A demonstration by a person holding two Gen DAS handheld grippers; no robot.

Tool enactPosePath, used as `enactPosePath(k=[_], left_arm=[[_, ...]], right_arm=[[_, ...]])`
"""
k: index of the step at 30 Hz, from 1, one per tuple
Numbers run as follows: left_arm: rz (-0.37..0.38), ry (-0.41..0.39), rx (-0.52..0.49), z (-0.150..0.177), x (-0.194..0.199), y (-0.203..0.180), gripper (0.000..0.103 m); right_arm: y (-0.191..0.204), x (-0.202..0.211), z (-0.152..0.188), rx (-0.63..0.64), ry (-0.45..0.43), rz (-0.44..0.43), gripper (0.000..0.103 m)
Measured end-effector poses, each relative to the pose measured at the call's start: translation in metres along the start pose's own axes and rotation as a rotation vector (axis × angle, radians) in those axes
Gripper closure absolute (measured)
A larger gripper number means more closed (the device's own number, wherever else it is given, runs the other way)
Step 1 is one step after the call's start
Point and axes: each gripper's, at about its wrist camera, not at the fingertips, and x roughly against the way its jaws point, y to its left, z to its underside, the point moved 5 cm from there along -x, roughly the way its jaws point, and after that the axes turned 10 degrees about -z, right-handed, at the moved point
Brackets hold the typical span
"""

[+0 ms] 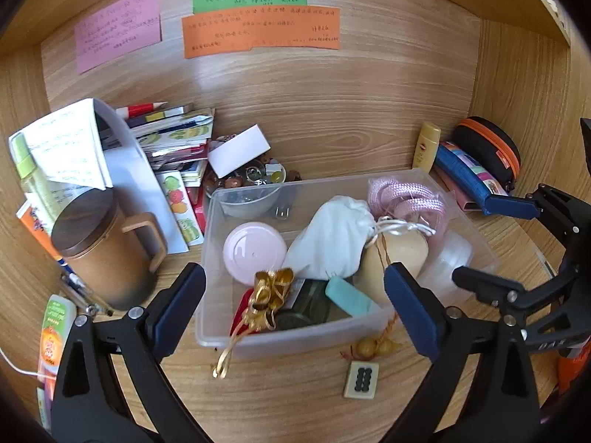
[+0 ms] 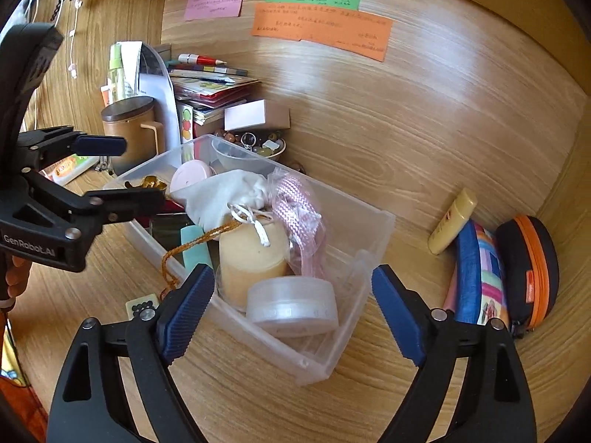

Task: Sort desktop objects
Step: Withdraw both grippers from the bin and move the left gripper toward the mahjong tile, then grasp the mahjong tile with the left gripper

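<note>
Holding both claws released w/ nothing between pads: left claw, right claw. We see clear plastic bin on desk, mahjong tile just beside it.

The bench is glossy wood-grain laminate. The storage bin is translucent, smooth plastic. The drawstring pouch is matt white cloth. The ribbon is shiny gold foil.
</note>
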Motion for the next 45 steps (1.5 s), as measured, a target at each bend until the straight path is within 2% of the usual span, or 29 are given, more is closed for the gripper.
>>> enactPosePath(k=[12, 28, 33, 36, 37, 38, 39, 41, 44, 45], left_arm=[[0.008, 0.034, -0.040, 0.039, 0.021, -0.015, 0.004], [0.033, 0.198, -0.023, 0.094, -0.010, -0.035, 0.004], [0.003, 0.170, -0.066, 0.097, -0.013, -0.044, 0.004], [0.009, 0.161, -0.102, 0.097, -0.014, -0.051, 0.005], [0.016, 0.162, -0.111, 0.097, -0.015, -0.053, 0.007], [0.022, 0.167, -0.118, 0.097, -0.016, -0.054, 0.013], [0.026, 0.172, -0.121, 0.097, -0.018, -0.054, 0.025], [0.050, 0.199, -0.135, 0.099, -0.023, -0.058, 0.037], [0.067, 0.199, -0.131, 0.098, -0.025, -0.059, 0.042], [0.078, 0.198, -0.126, 0.097, -0.027, -0.059, 0.046]], right_arm=[[0.006, 0.026, 0.021, -0.045, -0.022, -0.013, 0.017], [0.022, 0.024, 0.059, -0.092, 0.031, -0.052, 0.017], [0.019, 0.018, 0.067, -0.124, 0.055, -0.060, 0.017], [0.017, 0.015, 0.070, -0.142, 0.059, -0.073, 0.017], [0.017, 0.014, 0.071, -0.150, 0.058, -0.075, 0.017], [0.016, 0.013, 0.071, -0.155, 0.058, -0.078, 0.017], [0.016, 0.012, 0.071, -0.159, 0.059, -0.081, 0.017], [0.016, 0.010, 0.072, -0.163, 0.062, -0.084, 0.017], [0.019, 0.010, 0.072, -0.156, 0.062, -0.084, 0.017], [0.020, 0.010, 0.072, -0.152, 0.061, -0.081, 0.017]])
